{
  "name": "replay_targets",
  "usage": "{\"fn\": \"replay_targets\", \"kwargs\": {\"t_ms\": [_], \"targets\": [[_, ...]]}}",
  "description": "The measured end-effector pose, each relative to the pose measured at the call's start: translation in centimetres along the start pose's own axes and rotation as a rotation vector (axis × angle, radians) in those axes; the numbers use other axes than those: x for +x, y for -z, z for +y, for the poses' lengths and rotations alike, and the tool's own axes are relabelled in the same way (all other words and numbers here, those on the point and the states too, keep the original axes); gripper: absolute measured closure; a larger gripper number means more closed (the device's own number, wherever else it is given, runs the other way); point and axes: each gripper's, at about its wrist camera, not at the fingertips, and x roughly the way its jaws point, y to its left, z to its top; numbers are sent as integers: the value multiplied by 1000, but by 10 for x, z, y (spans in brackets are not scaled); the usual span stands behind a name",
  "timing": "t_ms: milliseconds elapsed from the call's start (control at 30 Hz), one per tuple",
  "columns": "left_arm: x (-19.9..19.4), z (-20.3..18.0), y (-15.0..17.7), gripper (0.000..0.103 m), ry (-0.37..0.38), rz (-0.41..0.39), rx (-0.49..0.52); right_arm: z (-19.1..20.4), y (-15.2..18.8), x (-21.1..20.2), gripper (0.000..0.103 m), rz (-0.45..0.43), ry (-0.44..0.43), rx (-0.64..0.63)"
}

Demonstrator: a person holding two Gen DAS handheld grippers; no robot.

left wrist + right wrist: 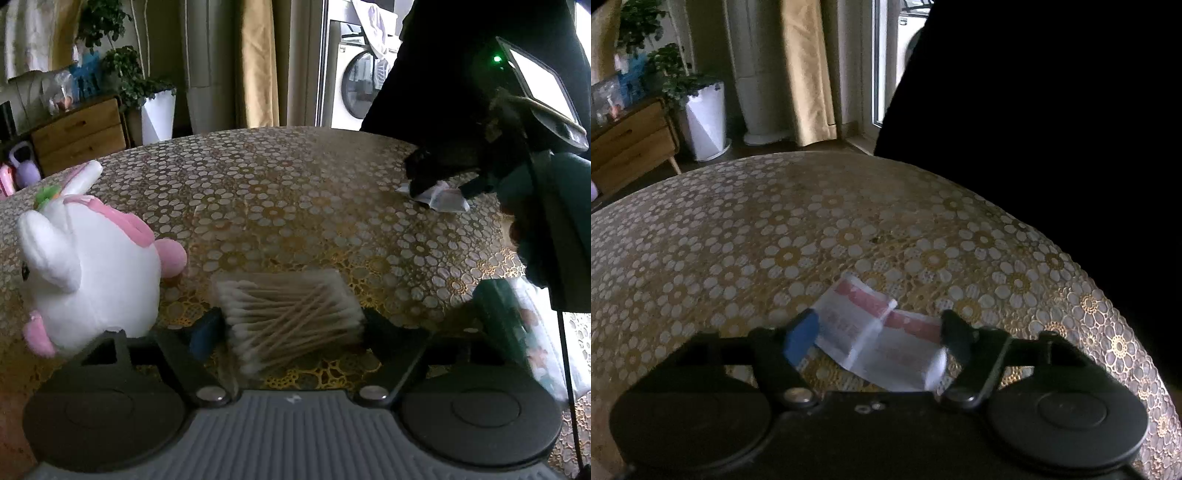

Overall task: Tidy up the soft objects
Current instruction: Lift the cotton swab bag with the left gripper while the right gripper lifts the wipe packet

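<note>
The packet (pixel 879 339) bears red bands and faint print, too blurred to read; no other lettering is legible.

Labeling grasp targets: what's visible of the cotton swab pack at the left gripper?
The cotton swab pack is a flat rectangular clear packet of wooden-stick swabs with white tips, lying jumbled. It sits low over the flowered tablecloth, between the left gripper fingers, which close on both sides. The white and pink plush toy lies to its left, apart.

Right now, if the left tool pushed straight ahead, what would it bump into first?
It already straddles the cotton swabs, so those come first. Beyond them only bare tablecloth shows up to the far edge. The plush toy sits off to the left, probably clear.
</note>
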Motion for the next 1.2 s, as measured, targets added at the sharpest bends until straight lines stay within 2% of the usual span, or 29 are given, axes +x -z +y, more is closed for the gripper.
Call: {"fn": "replay_targets", "kwargs": {"t_ms": [67,100,133,367,667,933,1200], "targets": [[-1,2,0,26,6,-2,-11,-3,0,-3,57,-5,-8,-4],[-2,3,0,27,9,-2,-17,-4,0,-3,60,-5,-5,0],[-2,4,0,27,10,-2,-21,-7,-1,-4,69,-7,-14,4],[-8,12,-1,29,36,-3,-51,-15,1,-16,87,-27,-76,25],[-27,18,-1,29,64,0,-62,-11,14,-50,98,-48,-172,4],[-62,22,-2,29,106,-14,-44,-3,26,-103,99,-84,-278,-11],[-112,38,0,29,101,-26,-48,9,49,-172,99,-113,-389,-34]]}}
